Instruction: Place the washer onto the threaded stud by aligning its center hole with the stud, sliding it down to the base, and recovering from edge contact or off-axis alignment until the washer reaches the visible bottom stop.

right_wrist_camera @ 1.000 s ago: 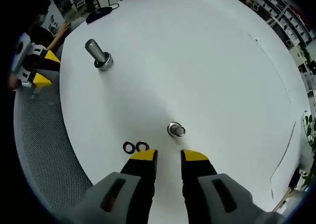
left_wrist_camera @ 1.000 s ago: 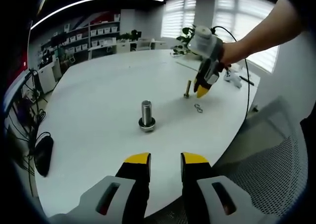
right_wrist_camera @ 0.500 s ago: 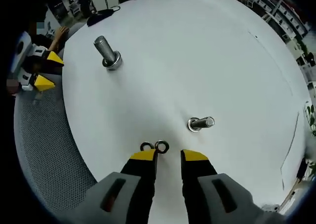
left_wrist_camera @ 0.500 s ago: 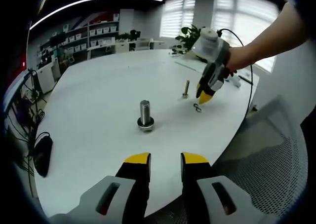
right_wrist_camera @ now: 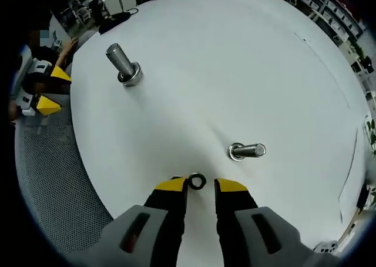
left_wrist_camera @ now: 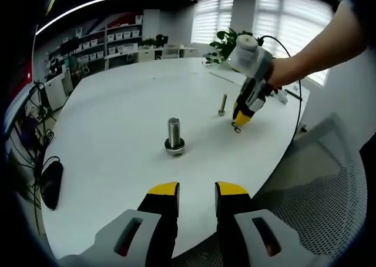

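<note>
Right gripper [right_wrist_camera: 200, 187]: jaws parted, grasping nothing, tips at the bench [right_wrist_camera: 235, 73]. Washer [right_wrist_camera: 197, 181]: flat between the tips; a second ring [right_wrist_camera: 176, 178] just beside it, possibly touching. Small bolt [right_wrist_camera: 247, 152]: near. Large stud [right_wrist_camera: 122, 64]: upright, well apart. Left gripper [left_wrist_camera: 197, 192]: jaws parted, empty, above the bench edge.

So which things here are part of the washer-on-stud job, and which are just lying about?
Part of the job:
- washers, two small rings on the table just ahead of the right gripper
- large stud, standing upright
- small stud, beside the washers

Lying about:
- black mouse at the table edge
- mesh chair
- left gripper, open, idle
</note>
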{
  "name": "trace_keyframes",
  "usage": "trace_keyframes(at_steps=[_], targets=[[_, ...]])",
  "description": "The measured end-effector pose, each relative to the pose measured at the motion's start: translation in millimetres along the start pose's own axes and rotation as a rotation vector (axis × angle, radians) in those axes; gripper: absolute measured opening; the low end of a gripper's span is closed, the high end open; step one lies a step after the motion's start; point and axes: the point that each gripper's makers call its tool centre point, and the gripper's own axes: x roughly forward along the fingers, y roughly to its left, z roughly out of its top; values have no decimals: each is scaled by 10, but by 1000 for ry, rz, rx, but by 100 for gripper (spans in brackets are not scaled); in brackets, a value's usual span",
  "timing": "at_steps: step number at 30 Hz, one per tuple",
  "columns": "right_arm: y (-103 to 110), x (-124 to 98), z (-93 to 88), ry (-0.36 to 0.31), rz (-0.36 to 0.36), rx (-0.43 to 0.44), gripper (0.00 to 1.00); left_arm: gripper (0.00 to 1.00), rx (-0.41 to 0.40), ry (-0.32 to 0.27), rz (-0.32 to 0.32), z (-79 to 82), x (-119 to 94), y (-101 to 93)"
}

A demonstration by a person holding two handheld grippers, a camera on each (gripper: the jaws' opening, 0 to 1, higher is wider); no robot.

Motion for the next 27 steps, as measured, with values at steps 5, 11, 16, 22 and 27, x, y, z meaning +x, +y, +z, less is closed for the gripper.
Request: trace_keyframes(at_steps=[5,11,16,22,27], targets=[[-25,-5,17,-5,-5,0,19,22,0,0,-1,-4,1,-4],[-47,0,13,2,0,-2,17,22,0,-1,-1,-3,1,-3],[-32,-2,-24,4,-4,-37,17,22,0,2,0,-6,0,-3],[-35,-5,-34,-6,14,-63,17,22,0,0,-2,-3,2,-7],[-54,11,-30,7,4,-58,16,22,3,0,-4,-2,4,-14]])
